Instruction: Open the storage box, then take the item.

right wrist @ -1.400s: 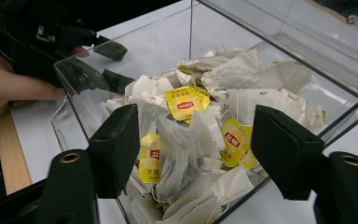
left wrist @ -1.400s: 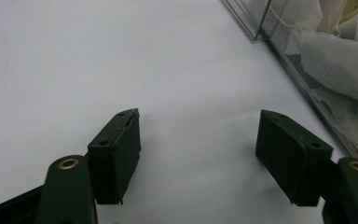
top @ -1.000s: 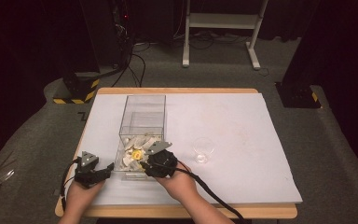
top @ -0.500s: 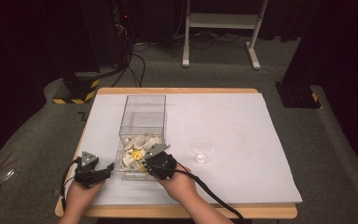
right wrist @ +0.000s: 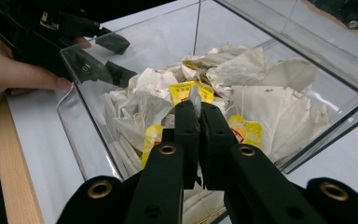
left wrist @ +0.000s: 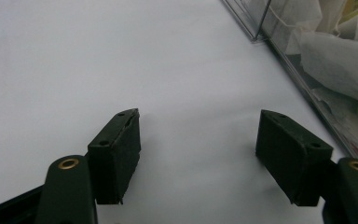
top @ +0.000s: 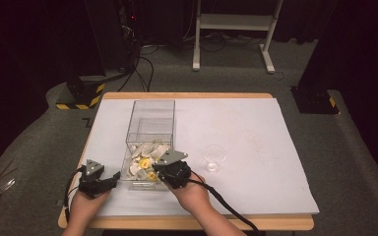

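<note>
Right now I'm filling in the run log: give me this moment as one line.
right gripper: just closed, shut on white paper tea bag | clear plastic box: on table | left gripper: open, nothing between jaws

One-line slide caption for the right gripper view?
Right gripper closed on a tea bag inside the clear box of tea bags.

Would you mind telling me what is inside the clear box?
The clear box holds a heap of white tea bags with yellow tags. The right gripper reaches in, jaws shut on one. Bags lower in the heap are covered.
</note>
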### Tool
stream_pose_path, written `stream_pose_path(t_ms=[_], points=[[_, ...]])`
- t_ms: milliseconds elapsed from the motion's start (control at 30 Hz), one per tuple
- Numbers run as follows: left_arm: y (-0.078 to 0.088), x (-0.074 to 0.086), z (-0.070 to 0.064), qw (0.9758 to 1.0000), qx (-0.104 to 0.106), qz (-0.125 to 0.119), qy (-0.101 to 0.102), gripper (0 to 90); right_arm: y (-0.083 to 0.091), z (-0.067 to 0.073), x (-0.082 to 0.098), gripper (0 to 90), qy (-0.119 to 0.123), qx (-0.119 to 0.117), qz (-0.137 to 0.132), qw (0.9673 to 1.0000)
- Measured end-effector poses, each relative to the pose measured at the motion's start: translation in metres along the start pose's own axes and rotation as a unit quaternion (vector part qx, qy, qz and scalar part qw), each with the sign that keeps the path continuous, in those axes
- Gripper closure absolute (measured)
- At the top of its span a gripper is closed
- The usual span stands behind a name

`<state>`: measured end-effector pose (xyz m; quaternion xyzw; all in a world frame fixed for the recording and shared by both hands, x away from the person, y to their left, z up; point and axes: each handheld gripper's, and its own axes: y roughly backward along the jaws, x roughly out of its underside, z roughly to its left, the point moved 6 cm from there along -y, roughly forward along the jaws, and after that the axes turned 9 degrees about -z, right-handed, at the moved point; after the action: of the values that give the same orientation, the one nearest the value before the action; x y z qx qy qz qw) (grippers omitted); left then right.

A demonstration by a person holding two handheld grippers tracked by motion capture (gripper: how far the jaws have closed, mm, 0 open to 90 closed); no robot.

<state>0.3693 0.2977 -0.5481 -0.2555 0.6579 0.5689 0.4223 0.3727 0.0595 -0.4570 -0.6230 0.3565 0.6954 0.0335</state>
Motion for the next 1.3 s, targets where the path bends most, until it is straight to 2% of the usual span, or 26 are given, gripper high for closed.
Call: stream_pose_path(t_ms=[467,1300], points=[[0.000,0.000,0.000,1.0000,0.000,0.000,-0.001,30.9,0.014,-0.006,-0.014,87.4,-0.008,0.011,-0.052,0.9986],[0.000,0.000,0.000,1.0000,0.000,0.000,-0.002,30.9,0.035,-0.011,-0.036,87.4,-0.008,0.022,-0.102,0.9945]])
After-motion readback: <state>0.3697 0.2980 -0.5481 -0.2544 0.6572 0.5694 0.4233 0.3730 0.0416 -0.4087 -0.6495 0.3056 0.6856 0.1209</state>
